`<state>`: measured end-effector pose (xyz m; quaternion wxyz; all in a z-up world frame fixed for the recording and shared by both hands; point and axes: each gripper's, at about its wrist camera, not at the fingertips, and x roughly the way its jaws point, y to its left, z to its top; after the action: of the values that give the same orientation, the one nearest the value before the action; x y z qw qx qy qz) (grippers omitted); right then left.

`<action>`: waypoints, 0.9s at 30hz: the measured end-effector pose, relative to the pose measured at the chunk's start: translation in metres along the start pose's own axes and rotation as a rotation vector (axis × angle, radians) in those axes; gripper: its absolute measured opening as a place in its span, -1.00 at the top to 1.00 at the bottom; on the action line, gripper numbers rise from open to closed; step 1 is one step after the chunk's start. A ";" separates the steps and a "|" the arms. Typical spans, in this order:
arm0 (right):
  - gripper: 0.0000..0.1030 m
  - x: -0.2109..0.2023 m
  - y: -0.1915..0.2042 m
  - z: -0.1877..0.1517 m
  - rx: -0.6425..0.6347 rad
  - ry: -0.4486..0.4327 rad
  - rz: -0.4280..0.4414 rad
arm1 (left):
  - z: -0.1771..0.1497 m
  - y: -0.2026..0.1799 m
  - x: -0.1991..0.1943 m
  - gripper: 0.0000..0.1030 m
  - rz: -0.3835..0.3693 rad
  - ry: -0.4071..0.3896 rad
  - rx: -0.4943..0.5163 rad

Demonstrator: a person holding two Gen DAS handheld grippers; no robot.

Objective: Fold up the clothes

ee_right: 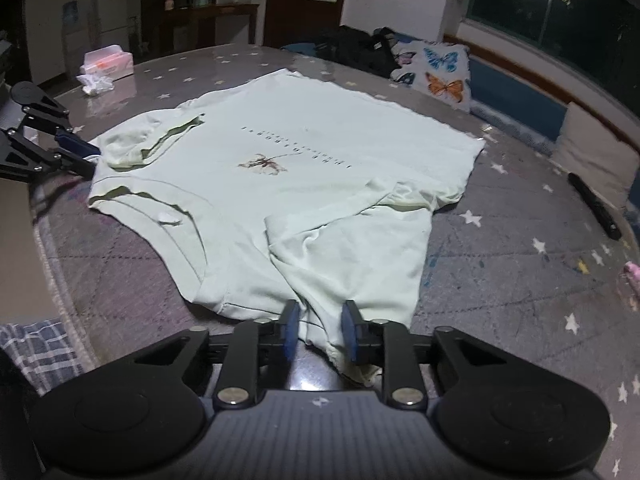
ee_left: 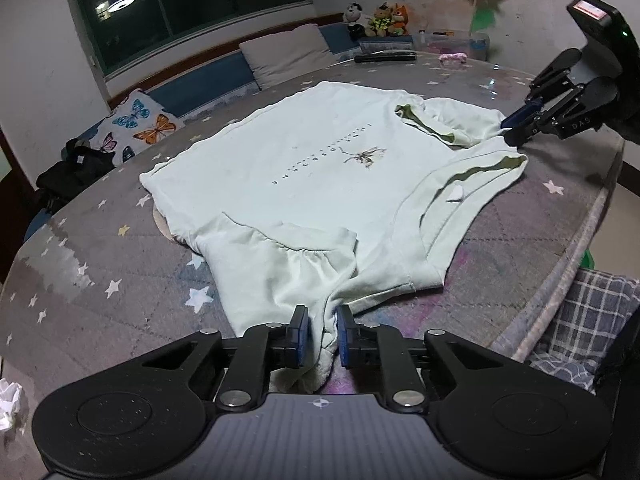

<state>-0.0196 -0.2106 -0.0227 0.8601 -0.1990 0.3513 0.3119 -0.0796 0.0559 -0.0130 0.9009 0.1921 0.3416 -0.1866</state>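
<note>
My left tool [ee_left: 320,334] pinches one sleeve [ee_left: 280,276] of the pale green T-shirt [ee_left: 320,152]; my right tool [ee_right: 318,330] pinches the other sleeve [ee_right: 352,264]. Shirt lies print-up, spread on the starry counter [ee_left: 100,280]. Far side: butterfly cushion [ee_left: 136,124], plush toys [ee_left: 380,18].

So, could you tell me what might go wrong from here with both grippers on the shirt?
1. The left gripper pinches only a bunched bit of sleeve on the shirt; a lift could slip off it or drag the body along.
2. The right gripper holds the other sleeve near its hem, so that cloth may pull free.
3. Both sleeves already lie creased over the body, so a fold now could lock the wrinkles in.
</note>
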 end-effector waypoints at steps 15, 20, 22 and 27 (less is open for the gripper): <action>0.91 -0.061 0.028 -0.003 -0.009 -0.158 -0.101 | -0.001 -0.014 -0.064 0.88 0.094 -0.160 -0.063; 0.92 -0.107 0.048 -0.009 -0.027 -0.225 -0.129 | -0.005 -0.021 -0.115 0.88 0.131 -0.265 -0.116; 0.93 -0.133 0.059 -0.010 -0.037 -0.260 -0.144 | -0.004 -0.024 -0.134 0.88 0.151 -0.315 -0.122; 0.93 -0.167 0.065 0.000 -0.059 -0.321 -0.183 | 0.014 -0.020 -0.151 0.90 0.192 -0.396 -0.120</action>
<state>-0.1568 -0.2292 0.0908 0.9236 -0.2030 0.1807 0.2703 -0.1866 0.0636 0.0964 0.9738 0.1292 0.1489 -0.1135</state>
